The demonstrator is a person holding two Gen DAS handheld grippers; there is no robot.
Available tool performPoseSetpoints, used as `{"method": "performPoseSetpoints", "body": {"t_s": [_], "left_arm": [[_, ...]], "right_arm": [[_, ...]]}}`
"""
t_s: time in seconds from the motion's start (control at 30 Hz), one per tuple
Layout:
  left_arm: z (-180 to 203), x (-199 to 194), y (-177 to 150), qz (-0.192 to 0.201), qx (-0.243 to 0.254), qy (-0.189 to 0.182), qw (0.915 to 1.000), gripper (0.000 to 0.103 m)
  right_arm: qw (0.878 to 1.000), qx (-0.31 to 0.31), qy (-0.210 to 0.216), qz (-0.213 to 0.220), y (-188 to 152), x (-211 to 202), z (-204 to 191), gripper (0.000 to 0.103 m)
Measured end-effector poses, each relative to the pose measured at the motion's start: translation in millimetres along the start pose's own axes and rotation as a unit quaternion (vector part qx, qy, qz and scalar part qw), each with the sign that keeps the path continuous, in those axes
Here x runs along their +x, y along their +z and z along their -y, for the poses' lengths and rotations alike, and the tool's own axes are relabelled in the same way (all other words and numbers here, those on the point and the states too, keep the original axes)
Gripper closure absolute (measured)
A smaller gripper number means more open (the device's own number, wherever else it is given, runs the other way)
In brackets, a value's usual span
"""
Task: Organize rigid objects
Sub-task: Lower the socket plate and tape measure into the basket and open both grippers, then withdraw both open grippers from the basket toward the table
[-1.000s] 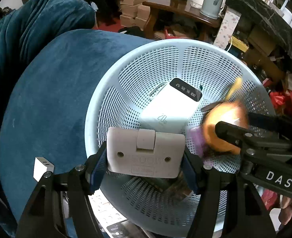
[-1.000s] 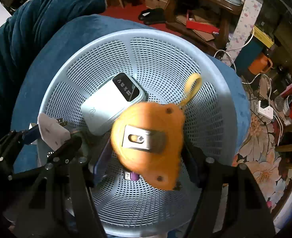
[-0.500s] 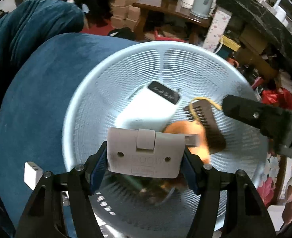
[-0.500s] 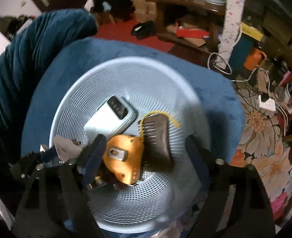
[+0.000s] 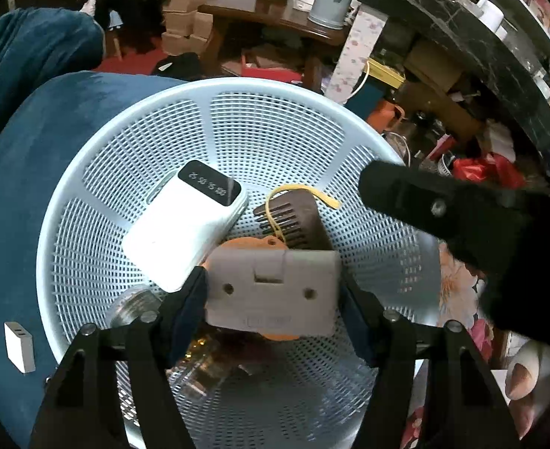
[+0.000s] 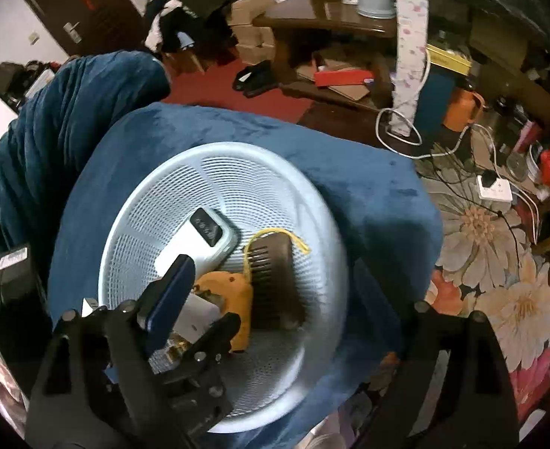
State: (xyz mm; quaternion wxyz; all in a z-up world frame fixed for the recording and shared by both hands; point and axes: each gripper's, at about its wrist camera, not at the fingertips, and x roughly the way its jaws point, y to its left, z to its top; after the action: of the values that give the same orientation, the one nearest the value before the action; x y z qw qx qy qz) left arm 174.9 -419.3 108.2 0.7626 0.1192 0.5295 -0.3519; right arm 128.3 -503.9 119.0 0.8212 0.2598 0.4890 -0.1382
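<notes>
A light blue mesh basket (image 5: 275,86) (image 6: 218,149) sits on a blue cushion. In it lie a white power bank (image 5: 185,232) (image 6: 200,239), a dark brown comb (image 5: 297,220) (image 6: 275,280) with a yellow loop, and an orange tape measure (image 6: 233,299). My left gripper (image 5: 273,292) hangs over the basket's near side. Its jaws are opening, and a grey latched box (image 5: 271,292) sits blurred and loose between them. My right gripper (image 6: 297,299) is above the basket, its jaws opening with nothing between them. One of its fingers (image 5: 405,194) crosses the left wrist view.
A clear glass jar (image 5: 136,307) lies low in the basket by the left pad. A small white charger (image 5: 20,348) rests on the cushion (image 6: 368,194) outside the rim. A wooden table, cables and clutter cover the floor beyond. A hand (image 5: 525,370) shows at lower right.
The right gripper let go of the orange tape measure, which now lies in the basket, then opened wide and rose. The left gripper moved further over the basket and its pads drew off the grey box.
</notes>
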Motion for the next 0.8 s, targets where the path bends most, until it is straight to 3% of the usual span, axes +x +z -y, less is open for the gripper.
{"method": "performPoseSetpoints", "body": {"t_s": [0.1, 0.17, 0.37, 0.8], "left_arm": [[-3, -1, 1, -0.004, -0.010, 0.004, 0.9999, 0.010], [-8, -4, 1, -0.001, -0.017, 0.019, 0.9997, 0.006], [-39, -20, -4, 0.015, -0.062, 0.051, 0.9967, 0.006], [-93, -36, -28, 0.004, -0.109, 0.101, 0.9889, 0.005]], "right_arm": [[1.000, 0.004, -0.007, -0.010, -1, 5, 6, 0.014], [1.000, 0.006, -0.010, -0.016, -2, 6, 7, 0.014], [0.999, -0.014, -0.010, -0.029, -6, 10, -2, 0.013], [0.992, -0.101, -0.060, -0.044, -15, 19, -31, 0.003]]}}
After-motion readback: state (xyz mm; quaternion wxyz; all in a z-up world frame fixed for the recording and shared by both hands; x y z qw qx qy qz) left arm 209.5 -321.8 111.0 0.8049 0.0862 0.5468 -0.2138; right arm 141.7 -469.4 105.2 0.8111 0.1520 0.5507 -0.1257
